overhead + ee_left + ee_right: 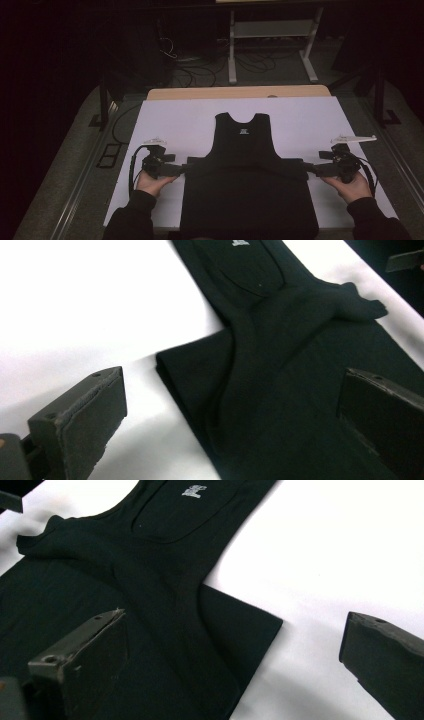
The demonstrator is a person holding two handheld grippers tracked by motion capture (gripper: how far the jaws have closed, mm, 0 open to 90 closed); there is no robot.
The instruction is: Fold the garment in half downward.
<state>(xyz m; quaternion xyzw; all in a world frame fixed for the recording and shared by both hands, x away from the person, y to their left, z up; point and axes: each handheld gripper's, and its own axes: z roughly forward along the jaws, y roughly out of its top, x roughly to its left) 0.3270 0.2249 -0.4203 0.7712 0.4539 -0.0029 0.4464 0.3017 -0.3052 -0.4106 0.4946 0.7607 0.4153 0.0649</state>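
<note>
A black sleeveless top (245, 150) lies flat on the white table cover (175, 120), neck at the far side, with a small white logo (244, 131) below the collar. Its side edges reach out toward both hands. My left gripper (175, 170) is at the garment's left edge; in the left gripper view the left gripper (232, 390) stands open, one jaw over white cover, the other over the black top (280, 365). My right gripper (320, 170) mirrors it at the right edge. In the right gripper view the right gripper (235, 625) is open astride the cloth (150, 580), pads not pressing.
The garment's lower part reaches the table's near edge. A wooden table edge (200, 93) shows beyond the cover. Behind stand a white shelf frame (232, 50) and floor cables (200, 70). A black stand (103, 100) is at the left.
</note>
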